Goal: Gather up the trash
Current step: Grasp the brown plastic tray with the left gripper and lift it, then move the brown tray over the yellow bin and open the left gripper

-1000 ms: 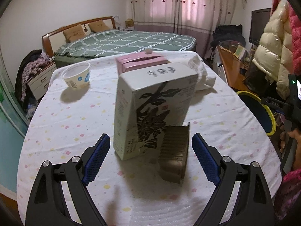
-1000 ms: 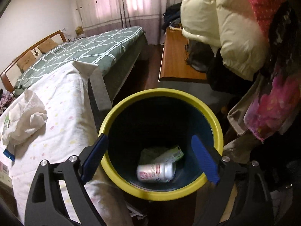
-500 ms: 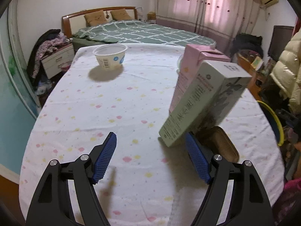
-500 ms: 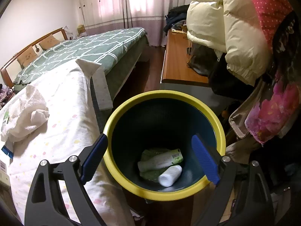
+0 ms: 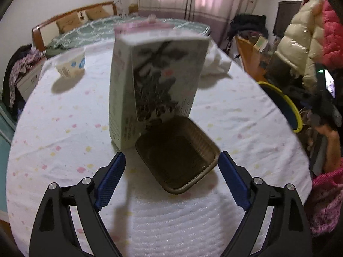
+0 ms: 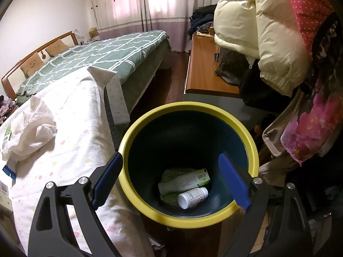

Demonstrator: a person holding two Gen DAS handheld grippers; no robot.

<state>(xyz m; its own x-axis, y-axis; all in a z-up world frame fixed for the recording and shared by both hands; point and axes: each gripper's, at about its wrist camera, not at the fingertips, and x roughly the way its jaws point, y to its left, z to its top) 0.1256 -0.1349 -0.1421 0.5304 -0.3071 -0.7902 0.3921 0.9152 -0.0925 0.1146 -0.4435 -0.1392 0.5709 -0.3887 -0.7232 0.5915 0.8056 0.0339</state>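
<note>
The left gripper (image 5: pixel 172 171), wide open and empty, has swung back onto the brown plastic tray (image 5: pixel 178 153). The right gripper (image 6: pixel 170 176), also open and empty, stays over the yellow-rimmed bin (image 6: pixel 137 126), where the white bottle (image 6: pixel 192 197) has rolled to rest.

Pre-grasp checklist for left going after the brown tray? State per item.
1. Left gripper open: ok.
2. Brown tray between the fingers: ok.
3. Tray free of the white carton: cannot tell, the far edge meets it in a blurred view.
4. Right gripper empty and open: ok.
5. Bin has room: ok, only bottles at the bottom.
</note>
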